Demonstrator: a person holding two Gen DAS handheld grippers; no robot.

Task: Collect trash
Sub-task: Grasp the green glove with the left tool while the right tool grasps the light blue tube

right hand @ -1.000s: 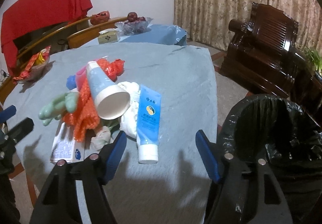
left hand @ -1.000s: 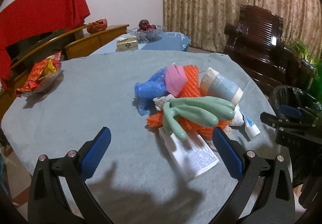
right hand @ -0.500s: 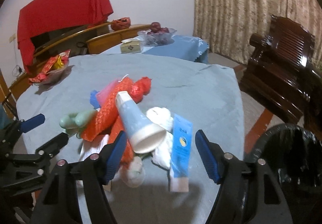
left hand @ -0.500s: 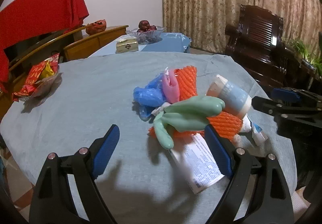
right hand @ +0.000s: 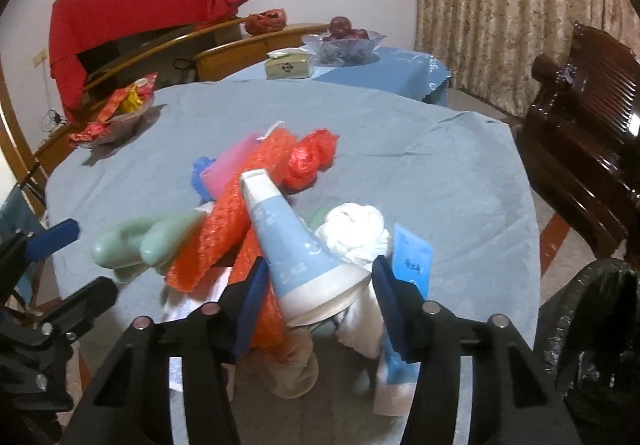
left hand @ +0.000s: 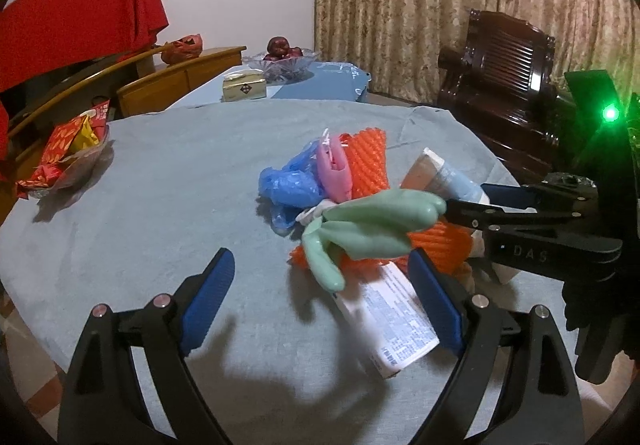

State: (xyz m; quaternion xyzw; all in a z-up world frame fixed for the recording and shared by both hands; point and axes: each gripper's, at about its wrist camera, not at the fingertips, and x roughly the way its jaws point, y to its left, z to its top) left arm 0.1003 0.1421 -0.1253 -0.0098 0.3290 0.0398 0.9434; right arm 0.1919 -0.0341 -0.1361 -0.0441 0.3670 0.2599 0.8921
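The right gripper (right hand: 318,295) has its blue-padded jaws closing around the wide end of a paper cup (right hand: 298,249), which lies between them; whether the pads press it yet cannot be told; the left gripper (left hand: 320,295) stands spread wide with nothing between its jaws. The cup is a pale blue cone with a white rim, lying tilted on a heap of trash, mouth toward the right gripper. Under and beside it lie orange foam netting (right hand: 230,213), a mint-green rubber glove (left hand: 370,227), a wad of white tissue (right hand: 354,231), a blue tube (right hand: 412,265), a red plastic bag (right hand: 310,157), a blue bag (left hand: 288,185) and a printed white packet (left hand: 394,325); all rest on a table (left hand: 160,185) under a grey-blue cloth. The glove and netting lie just ahead of the left gripper; a black-lined bin (right hand: 596,345) stands off the table's right edge.
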